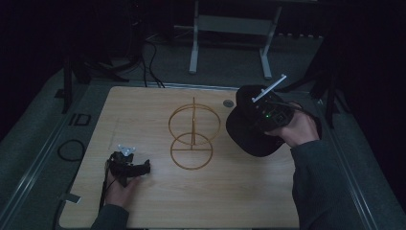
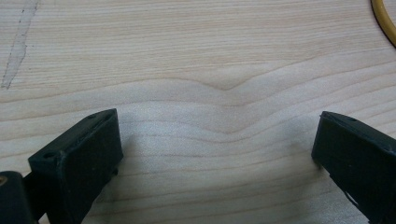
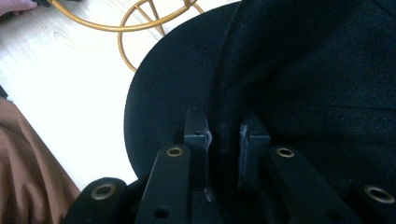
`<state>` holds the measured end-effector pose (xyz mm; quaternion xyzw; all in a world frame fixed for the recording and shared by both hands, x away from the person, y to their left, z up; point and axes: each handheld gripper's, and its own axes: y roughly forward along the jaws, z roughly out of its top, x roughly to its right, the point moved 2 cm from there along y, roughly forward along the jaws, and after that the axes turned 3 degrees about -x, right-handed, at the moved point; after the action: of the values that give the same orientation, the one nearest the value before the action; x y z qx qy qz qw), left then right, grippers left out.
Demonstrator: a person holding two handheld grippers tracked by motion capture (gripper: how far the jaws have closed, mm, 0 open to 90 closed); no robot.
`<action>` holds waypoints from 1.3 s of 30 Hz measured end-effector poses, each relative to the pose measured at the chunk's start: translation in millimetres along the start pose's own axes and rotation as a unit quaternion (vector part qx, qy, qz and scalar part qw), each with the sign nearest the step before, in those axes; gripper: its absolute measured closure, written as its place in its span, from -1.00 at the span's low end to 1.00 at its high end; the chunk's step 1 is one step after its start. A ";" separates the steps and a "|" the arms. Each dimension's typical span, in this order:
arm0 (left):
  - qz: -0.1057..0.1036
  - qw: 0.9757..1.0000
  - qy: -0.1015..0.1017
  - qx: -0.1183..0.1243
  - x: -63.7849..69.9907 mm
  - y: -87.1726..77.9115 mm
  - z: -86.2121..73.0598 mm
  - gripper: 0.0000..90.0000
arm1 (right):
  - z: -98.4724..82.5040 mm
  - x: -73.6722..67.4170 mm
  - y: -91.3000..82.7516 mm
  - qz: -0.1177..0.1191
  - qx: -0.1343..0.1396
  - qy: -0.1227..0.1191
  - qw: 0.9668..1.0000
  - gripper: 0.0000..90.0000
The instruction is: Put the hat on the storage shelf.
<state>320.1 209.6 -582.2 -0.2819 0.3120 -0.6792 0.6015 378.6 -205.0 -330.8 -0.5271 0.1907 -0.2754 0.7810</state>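
The right claw (image 3: 223, 140) is clenched on the fabric of the black cap (image 1: 249, 129), at the right side of the surface (image 1: 143, 110), just right of the gold wire stand (image 1: 192, 136). The left claw (image 1: 129, 167) rests near the left edge, its jaws released, nothing between them.

Wire stand (image 1: 192, 134) at table (image 1: 143, 201) centre, cap (image 1: 249, 129) just right of it w/ right gripper (image 1: 268, 115) over cap, left gripper (image 1: 128, 167) near front-left edge, well apart from stand.
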 end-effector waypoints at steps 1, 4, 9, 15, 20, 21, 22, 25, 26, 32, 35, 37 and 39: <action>0.000 1.000 0.000 0.000 0.0 0.0 0.0 -0.97 | 0.4 0.4 -0.1 0.000 0.000 -0.002 1.000 0.74; 0.000 1.000 0.000 0.000 0.0 0.0 0.0 -0.97 | 1.4 1.2 -1.2 0.002 0.003 -0.002 1.000 0.74; 0.000 1.000 0.000 0.000 0.0 0.0 0.0 -0.97 | 3.0 1.3 -4.1 0.003 0.004 -0.004 1.000 0.74; 0.000 1.000 0.000 0.000 0.0 0.0 0.0 -0.97 | 6.3 1.1 -8.7 0.003 0.008 -0.006 1.000 0.74; 0.000 1.000 0.000 0.000 0.0 0.0 0.0 -0.97 | 10.7 0.7 -13.6 0.001 0.010 -0.010 1.000 0.74; 0.000 1.000 0.000 0.000 0.0 0.0 0.0 -0.97 | 11.5 0.4 -14.4 0.001 0.012 -0.010 1.000 0.74; 0.000 1.000 0.000 0.000 0.0 0.0 0.0 -0.97 | 12.4 0.2 -15.3 0.001 0.012 -0.011 1.000 0.74; 0.000 1.000 0.002 -0.001 -0.2 -0.1 -0.1 -0.97 | 15.2 -0.7 -17.8 0.002 0.015 -0.014 1.000 0.74; 0.000 1.000 0.002 -0.001 -0.2 -0.2 -0.1 -0.97 | 16.3 -1.2 -18.5 0.004 0.017 -0.015 1.000 0.74; 0.000 1.000 0.001 0.000 -0.2 0.0 -0.1 -0.97 | 23.0 -4.8 -21.4 0.010 0.021 -0.023 0.999 0.74; 0.000 1.000 0.001 0.000 -0.1 0.0 0.0 -0.97 | 27.1 -7.2 -22.1 0.008 0.020 -0.028 0.999 0.74; 0.000 1.000 0.001 0.000 -0.2 -0.1 -0.1 -0.97 | 30.3 -9.4 -22.8 0.007 0.020 -0.033 0.999 0.74; 0.000 1.000 0.001 0.000 -0.2 0.0 -0.1 -0.97 | 32.9 -11.2 -23.8 0.007 0.021 -0.036 0.999 0.74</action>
<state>320.1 209.8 -582.2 -0.2808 0.3130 -0.6794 0.6014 383.8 -181.3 -296.4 -0.5188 0.1603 -0.2548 0.8001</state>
